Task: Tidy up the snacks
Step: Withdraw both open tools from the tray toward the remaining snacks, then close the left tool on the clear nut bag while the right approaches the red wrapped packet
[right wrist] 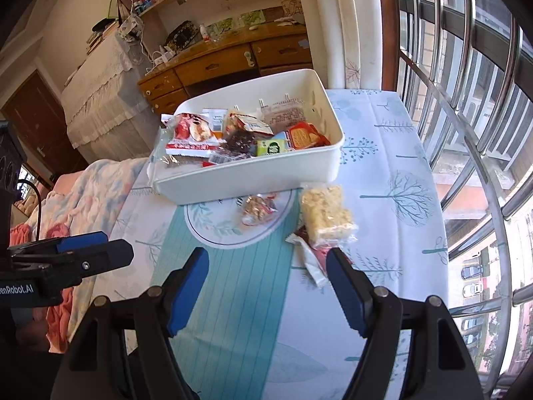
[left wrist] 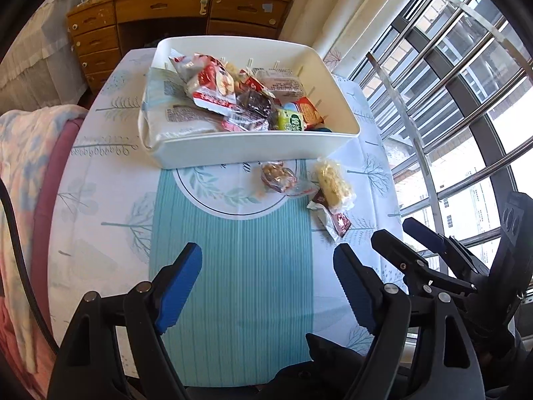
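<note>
While most snacks already sit in the white bin [left wrist: 253,148], we hold both grippers above the desk [left wrist: 233,266] with three packets left just in front of it. Our left gripper [left wrist: 266,283] has its fingers wide and empty; our right gripper [right wrist: 266,283] likewise. The puffed-rice bar [right wrist: 328,215] lies on top of a red-brown wrapper [right wrist: 308,260], with the nut packet [right wrist: 258,210] near. We judge the next move is a right-hand reach forward to pinch the bar across its narrow sides.
</note>
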{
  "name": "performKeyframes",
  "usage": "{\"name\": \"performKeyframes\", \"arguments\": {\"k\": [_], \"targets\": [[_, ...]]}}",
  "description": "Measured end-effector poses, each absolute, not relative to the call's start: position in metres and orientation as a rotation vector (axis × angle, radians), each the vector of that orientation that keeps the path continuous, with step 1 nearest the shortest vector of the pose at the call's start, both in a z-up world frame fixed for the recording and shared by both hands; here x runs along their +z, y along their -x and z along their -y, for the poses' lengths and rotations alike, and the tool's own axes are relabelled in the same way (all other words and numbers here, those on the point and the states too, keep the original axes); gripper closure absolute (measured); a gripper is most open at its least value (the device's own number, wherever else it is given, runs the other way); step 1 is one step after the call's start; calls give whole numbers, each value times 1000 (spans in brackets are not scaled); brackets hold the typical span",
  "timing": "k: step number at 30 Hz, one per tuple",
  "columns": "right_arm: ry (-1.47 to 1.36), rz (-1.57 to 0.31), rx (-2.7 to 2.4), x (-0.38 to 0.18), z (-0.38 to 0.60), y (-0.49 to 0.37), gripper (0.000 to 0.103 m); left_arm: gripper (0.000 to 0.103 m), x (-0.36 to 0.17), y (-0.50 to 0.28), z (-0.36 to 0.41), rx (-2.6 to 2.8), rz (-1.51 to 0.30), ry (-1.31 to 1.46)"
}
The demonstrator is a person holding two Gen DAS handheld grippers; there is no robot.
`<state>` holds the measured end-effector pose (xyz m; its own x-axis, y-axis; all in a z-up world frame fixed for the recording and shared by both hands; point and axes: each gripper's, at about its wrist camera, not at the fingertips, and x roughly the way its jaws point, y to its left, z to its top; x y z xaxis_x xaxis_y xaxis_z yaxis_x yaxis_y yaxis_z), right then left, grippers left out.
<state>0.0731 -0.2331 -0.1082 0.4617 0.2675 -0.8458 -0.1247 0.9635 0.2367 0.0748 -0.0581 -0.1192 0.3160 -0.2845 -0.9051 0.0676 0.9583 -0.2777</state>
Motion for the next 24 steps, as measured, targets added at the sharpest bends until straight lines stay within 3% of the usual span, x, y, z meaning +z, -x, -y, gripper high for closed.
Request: {"name": "performKeyframes", "arguments": {"k": [7,24], "targets": [[-137,-1096,256,-122,263,-75,29,18,-132,-82,88,-216,-1269,211],[-86,-1164,280,-166,294,-96,29,18,-187,-144,129,-152,-1435,275]]}}
